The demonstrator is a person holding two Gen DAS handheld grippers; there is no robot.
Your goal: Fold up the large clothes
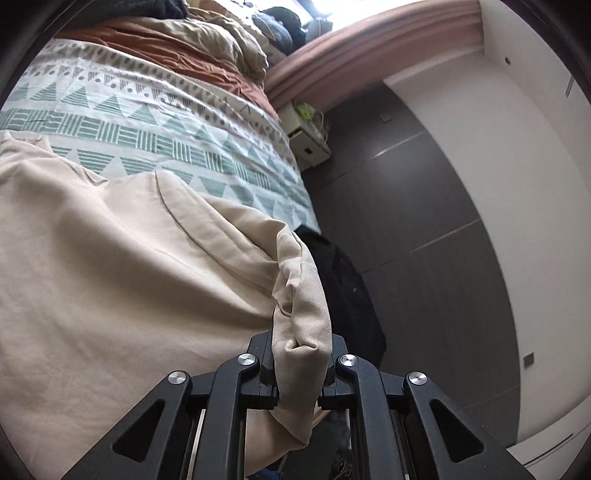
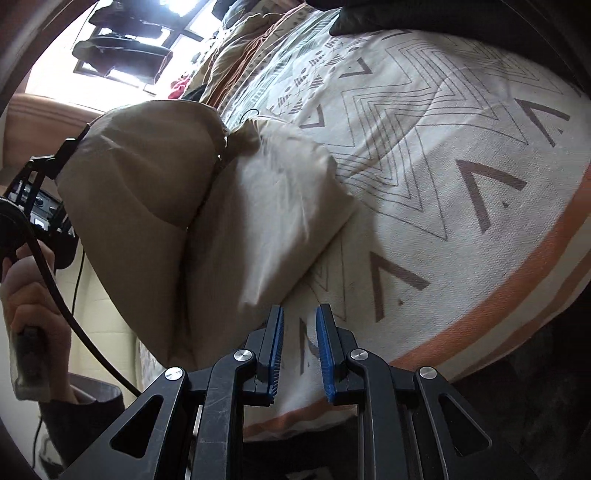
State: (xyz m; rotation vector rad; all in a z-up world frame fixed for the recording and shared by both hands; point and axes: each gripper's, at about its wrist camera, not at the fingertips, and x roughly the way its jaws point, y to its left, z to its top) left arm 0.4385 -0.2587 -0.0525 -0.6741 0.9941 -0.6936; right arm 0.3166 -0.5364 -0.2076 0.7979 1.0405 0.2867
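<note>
A large beige garment (image 1: 129, 266) lies spread over the patterned bedspread (image 1: 147, 122). My left gripper (image 1: 301, 347) is shut on a thick bunched fold at the garment's edge near the side of the bed. In the right wrist view the same garment (image 2: 266, 206) hangs lifted at the left, doubled over itself, with the left gripper (image 2: 62, 151) at its upper corner and a hand (image 2: 26, 288) on the handle below. My right gripper (image 2: 300, 314) hovers over the bedspread (image 2: 443, 184) just right of the garment, its blue pads (image 2: 325, 347) apart with nothing between them.
Rumpled tan and rust bedding (image 1: 207, 37) is piled at the head of the bed. A white nightstand (image 1: 306, 136) stands beside it. Dark grey floor (image 1: 424, 221) runs along the bed, with a black item (image 1: 343, 288) by the edge. A black cloth (image 2: 369, 18) lies at the bed's far side.
</note>
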